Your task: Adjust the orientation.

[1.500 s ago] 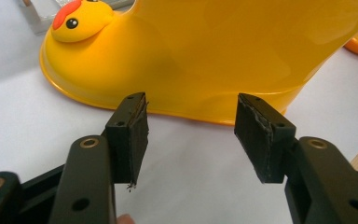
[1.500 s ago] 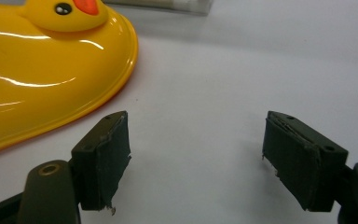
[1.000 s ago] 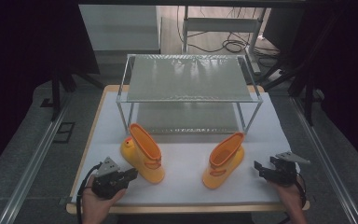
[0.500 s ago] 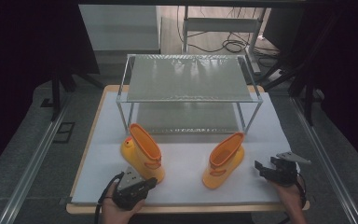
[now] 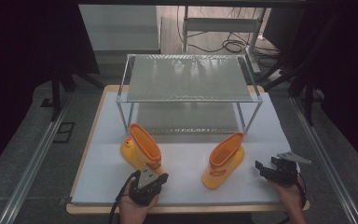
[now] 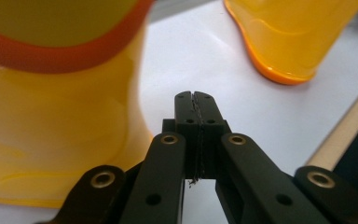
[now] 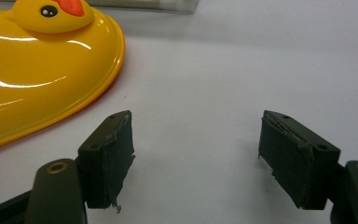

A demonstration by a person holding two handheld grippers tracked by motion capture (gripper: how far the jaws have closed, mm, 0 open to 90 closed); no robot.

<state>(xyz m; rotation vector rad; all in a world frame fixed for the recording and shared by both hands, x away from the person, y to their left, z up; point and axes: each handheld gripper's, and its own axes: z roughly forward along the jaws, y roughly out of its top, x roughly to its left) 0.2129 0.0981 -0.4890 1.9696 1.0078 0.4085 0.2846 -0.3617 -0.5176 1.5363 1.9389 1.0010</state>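
Two yellow duck-faced rain boots with orange rims stand on the white mat [image 5: 182,151]. The left boot [image 5: 142,148] fills the left of the left gripper view [image 6: 60,116], and the right boot [image 5: 223,159] appears at that view's upper right [image 6: 284,37]. My left gripper [image 5: 161,177] sits just in front of the left boot, its jaws pressed together [image 6: 195,95] with nothing between them. My right gripper [image 5: 260,169] rests to the right of the right boot, open [image 7: 196,154], beside the boot's duck-face toe [image 7: 42,60].
A two-level wire shelf rack [image 5: 189,77] stands at the back of the mat, behind both boots. The wooden board's front edge [image 5: 191,208] runs close under both hands. Dark floor, rails and cables surround the table.
My left gripper has slid right along the front edge, from the table's front left to just in front of the left boot. The right gripper and both boots have stayed put.
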